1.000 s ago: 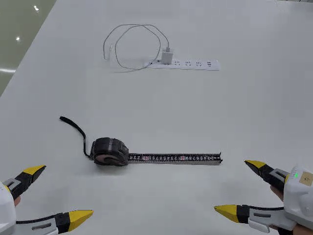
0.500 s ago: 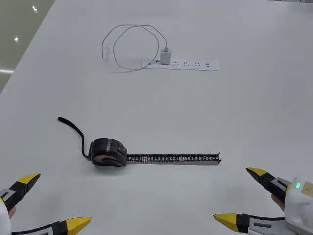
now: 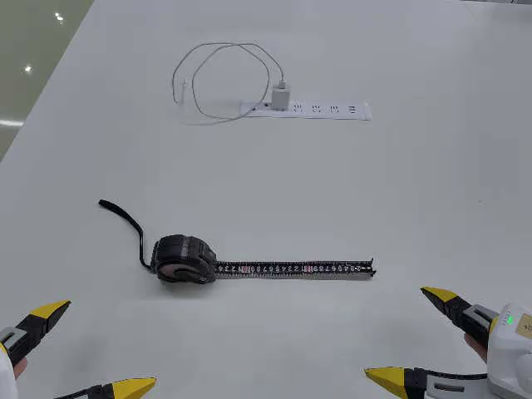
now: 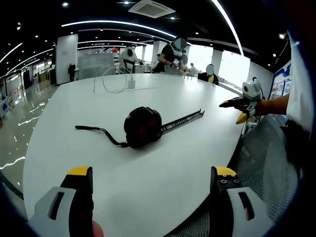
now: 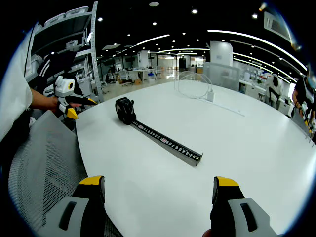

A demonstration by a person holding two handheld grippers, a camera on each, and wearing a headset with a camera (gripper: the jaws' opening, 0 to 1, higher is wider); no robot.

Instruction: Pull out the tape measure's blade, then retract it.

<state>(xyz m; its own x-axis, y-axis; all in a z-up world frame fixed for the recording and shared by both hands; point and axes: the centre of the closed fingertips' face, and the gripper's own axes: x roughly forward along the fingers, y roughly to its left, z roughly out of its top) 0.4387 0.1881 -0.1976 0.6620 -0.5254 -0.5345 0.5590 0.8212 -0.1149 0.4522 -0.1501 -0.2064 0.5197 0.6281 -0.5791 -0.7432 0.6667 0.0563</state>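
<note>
1. The white tabletop (image 3: pixel 399 191) fills most of the head view and carries everything else.
2. The right gripper (image 3: pixel 409 335) sits at the lower right corner of the head view, above the near edge of the tabletop. Its yellow-tipped jaws are spread wide and grasp nothing. It is apart from the blade's free end, nearer the person and a little to the right.
3. The left gripper (image 3: pixel 96 347) sits at the lower left corner. Its jaws are also released and spread wide, with nothing between them. It is well apart from the tape measure.
4. The tape measure (image 3: pixel 184 258) lies on the tabletop between the two grippers and a little beyond them. It has a dark case, and neither gripper touches it.
5. The blade (image 3: pixel 295 268) is pulled out of the case. It lies flat and straight on the tabletop, running to the right, and its end hook points toward the right gripper's side.
6. A white cable (image 3: pixel 220 79) lies in loose loops at the far side of the tabletop.
7. A white power strip (image 3: pixel 320 109) lies flat beside the loops, on their right.
8. A black strap (image 3: pixel 125 218) trails from the back of the case, up and to the left, lying slack on the surface.
9. A small white charger (image 3: pixel 280 97) is plugged into the left end of the power strip, with the cable running from it.
</note>
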